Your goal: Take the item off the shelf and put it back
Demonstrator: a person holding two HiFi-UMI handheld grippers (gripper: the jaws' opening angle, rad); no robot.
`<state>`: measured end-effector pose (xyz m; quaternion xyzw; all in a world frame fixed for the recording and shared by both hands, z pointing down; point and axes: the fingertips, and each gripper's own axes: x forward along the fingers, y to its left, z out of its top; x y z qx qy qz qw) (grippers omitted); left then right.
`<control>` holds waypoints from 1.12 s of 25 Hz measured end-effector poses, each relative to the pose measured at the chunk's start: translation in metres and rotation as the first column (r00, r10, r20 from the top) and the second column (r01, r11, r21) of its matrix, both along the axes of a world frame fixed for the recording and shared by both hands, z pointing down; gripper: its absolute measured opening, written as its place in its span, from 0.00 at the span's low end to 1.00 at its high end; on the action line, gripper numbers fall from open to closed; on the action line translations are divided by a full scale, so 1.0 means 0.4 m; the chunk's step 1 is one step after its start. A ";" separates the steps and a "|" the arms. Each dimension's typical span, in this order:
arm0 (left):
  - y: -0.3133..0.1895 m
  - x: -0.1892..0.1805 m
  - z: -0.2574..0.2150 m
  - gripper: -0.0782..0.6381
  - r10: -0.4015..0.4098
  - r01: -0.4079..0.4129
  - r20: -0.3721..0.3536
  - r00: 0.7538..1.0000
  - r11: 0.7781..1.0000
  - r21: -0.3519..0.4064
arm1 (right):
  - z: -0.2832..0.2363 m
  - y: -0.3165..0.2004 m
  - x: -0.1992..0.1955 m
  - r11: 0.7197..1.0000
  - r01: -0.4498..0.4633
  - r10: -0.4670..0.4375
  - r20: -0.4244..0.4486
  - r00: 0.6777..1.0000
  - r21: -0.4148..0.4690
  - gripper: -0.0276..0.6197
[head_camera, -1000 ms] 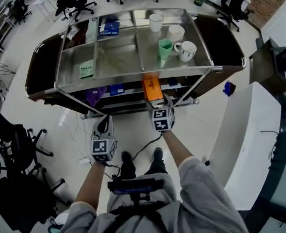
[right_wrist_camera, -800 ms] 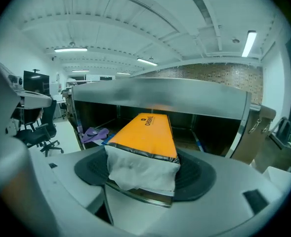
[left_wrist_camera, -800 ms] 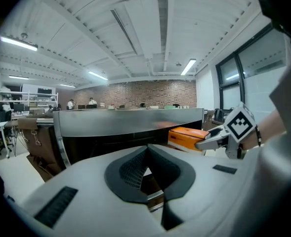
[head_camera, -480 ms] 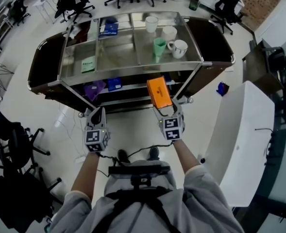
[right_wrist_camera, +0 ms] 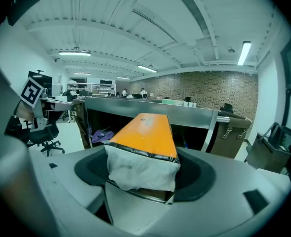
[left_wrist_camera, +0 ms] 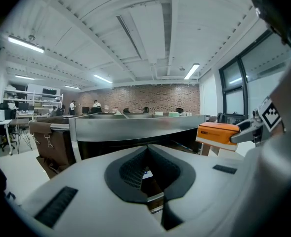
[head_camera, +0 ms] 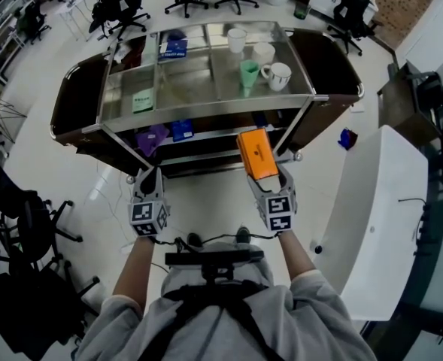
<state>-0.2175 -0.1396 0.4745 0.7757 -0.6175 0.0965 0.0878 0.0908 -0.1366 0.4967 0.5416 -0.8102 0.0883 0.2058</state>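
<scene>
Your right gripper [head_camera: 266, 180] is clamping the near end of the orange box [head_camera: 254, 153], jaws spread wide. The box is pointing toward twelve o'clock, just off the metal shelf cart [head_camera: 206, 120]. At nine o'clock, your left gripper [head_camera: 150, 179] is hovering, jaws together and empty.

The item is a long orange box [head_camera: 255, 153] with a small dark label on its top and a pale, wrinkled near end. It is off the shelf and in the air, clamped at that near end between the jaws of the right gripper [head_camera: 266, 179]. It lies roughly flat, its far end aimed at about eleven o'clock. It hangs just at six o'clock of the steel shelf [head_camera: 206, 117], by the front rail's right half.
</scene>
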 end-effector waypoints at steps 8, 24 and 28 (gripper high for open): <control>0.018 0.007 0.007 0.12 0.025 -0.025 0.044 0.999 1.000 -0.006 | 0.020 0.016 0.005 1.000 -0.006 0.006 -0.009 1.000 -0.012 0.61; 0.003 0.027 0.009 0.12 0.031 -0.031 0.053 0.998 0.999 -0.015 | 0.056 -0.025 -0.013 0.999 0.005 -0.005 0.009 1.000 -0.044 0.61; -0.014 0.043 0.013 0.12 0.038 -0.037 0.053 0.998 0.999 -0.022 | 0.082 -0.066 -0.038 0.998 0.020 -0.020 0.005 1.000 -0.065 0.61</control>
